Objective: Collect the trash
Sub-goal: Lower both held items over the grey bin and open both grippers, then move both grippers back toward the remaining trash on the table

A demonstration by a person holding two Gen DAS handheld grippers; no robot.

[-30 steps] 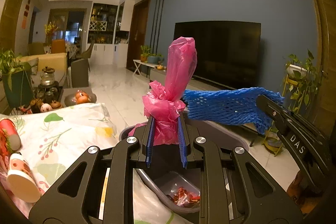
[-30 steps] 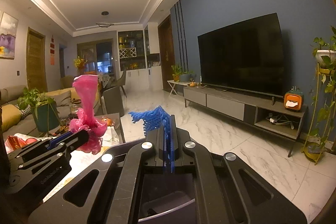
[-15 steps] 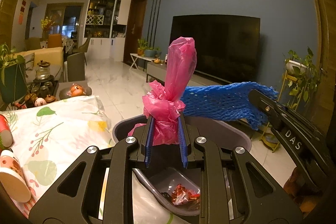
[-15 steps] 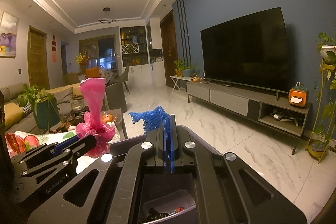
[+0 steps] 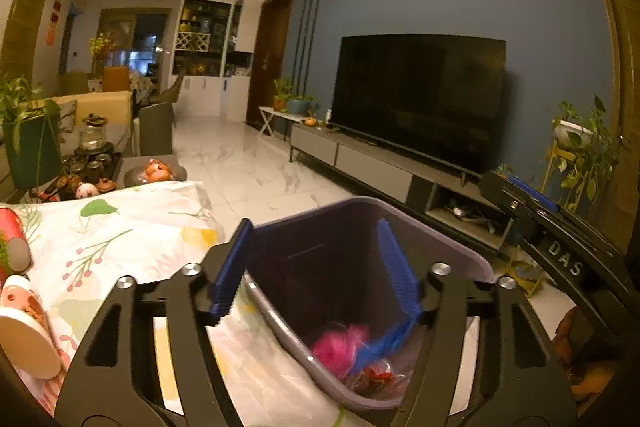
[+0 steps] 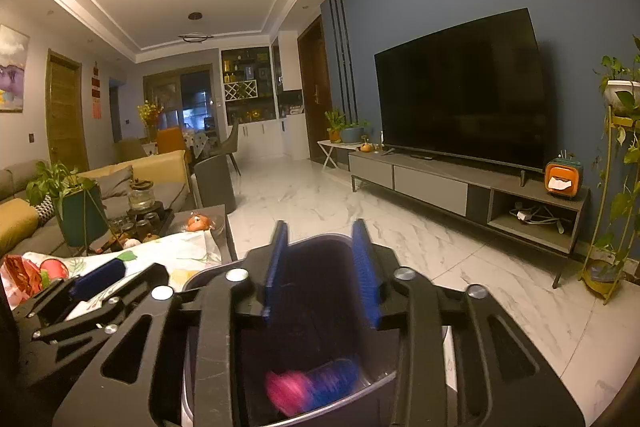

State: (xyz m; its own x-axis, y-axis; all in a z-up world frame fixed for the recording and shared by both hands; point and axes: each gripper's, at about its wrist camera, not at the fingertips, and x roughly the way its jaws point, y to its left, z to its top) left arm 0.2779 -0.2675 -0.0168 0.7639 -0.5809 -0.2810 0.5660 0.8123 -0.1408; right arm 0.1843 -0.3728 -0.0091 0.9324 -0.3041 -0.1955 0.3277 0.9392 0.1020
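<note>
both grippers, left [image 5: 316,267] and right [image 6: 320,267], hang over the bin [image 5: 460,255] with jaws wide and empty. pink bag [image 5: 340,345] and blue net [image 5: 380,341] lie blurred inside at its bottom; both look light, soft, best pinched by a bunched fold.

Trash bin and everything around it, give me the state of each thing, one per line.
trash bin: open-topped, holding trash
pink bag: inside the bin, blurred
blue foam net: inside the bin, blurred
left hand-held gripper: open, empty
right hand-held gripper: open, empty
television: screen dark
paper cup: lying on its side
</note>
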